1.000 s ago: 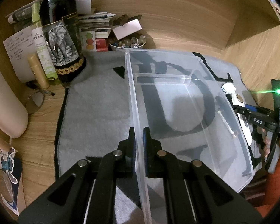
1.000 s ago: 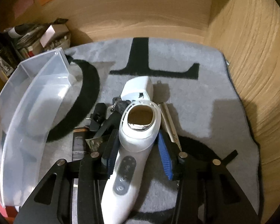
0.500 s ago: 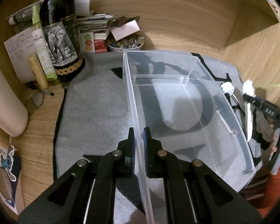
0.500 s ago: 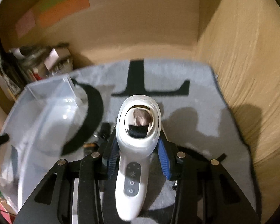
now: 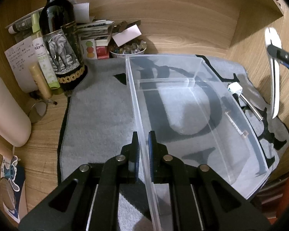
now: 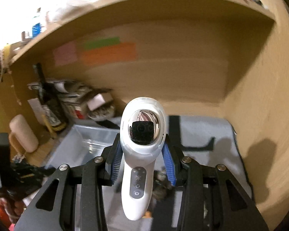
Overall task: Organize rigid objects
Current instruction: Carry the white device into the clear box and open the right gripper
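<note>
My left gripper (image 5: 143, 140) is shut on the near left wall of a clear plastic bin (image 5: 183, 73) that stands on a grey mat (image 5: 102, 111). The bin holds nothing that I can see. My right gripper (image 6: 142, 154) is shut on a white handheld device (image 6: 142, 134) with a chrome head and buttons on its handle, held high above the mat. In the left wrist view the device (image 5: 273, 77) and the right gripper show at the far right, above the bin's right side. Small items (image 5: 246, 100) lie on the mat right of the bin.
A dark wine bottle (image 5: 61, 44), tubes, papers and a bowl of beads (image 5: 127, 50) crowd the back left corner. A beige cylinder (image 5: 5, 111) lies at the left. Wooden walls (image 6: 260, 96) close the back and right.
My right gripper closed on the white device and lifted it off the mat, high up. The left gripper stays clamped on the bin wall.
</note>
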